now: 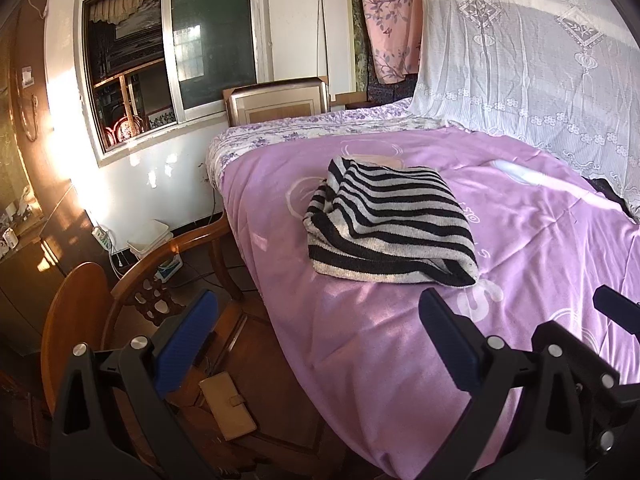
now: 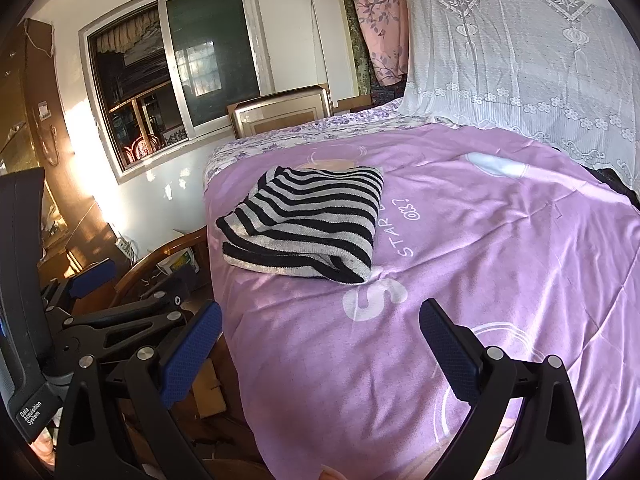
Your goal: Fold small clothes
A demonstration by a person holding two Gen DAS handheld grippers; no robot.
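Spread wide and holding nothing: left gripper (image 1: 318, 344), black frame with blue ribbed pads, poised over the near corner of the bed with one pad above the wooden floor and the other above the quilt. Equally wide and equally empty: right gripper (image 2: 320, 354), same black-and-blue build, hanging above the lilac printed quilt (image 2: 500, 240) without touching it. Well ahead of both sets of fingers, apart from each: black-and-grey striped knit garment (image 1: 390, 222), folded into a thick, roughly square bundle, lying flat on the quilt near the bed's left edge, open layered edges turned toward the window side. Just beyond its near corner, a large white letter S printed on the quilt (image 2: 374, 298).

Cut off at the right rim of the left view: a black tip of the other tool. Seen at the left of the right view: the left tool's body, labelled "Data Acquisition System". Partly covered by the garment: a pale printed figure on the quilt, shape not readable. Under the white lace curtain (image 1: 540, 60) at far right, something dark, too hidden to identify. Beside the bed, a carved wooden chair (image 1: 160, 280); on the floor, a tan wallet-like case (image 1: 228, 410).
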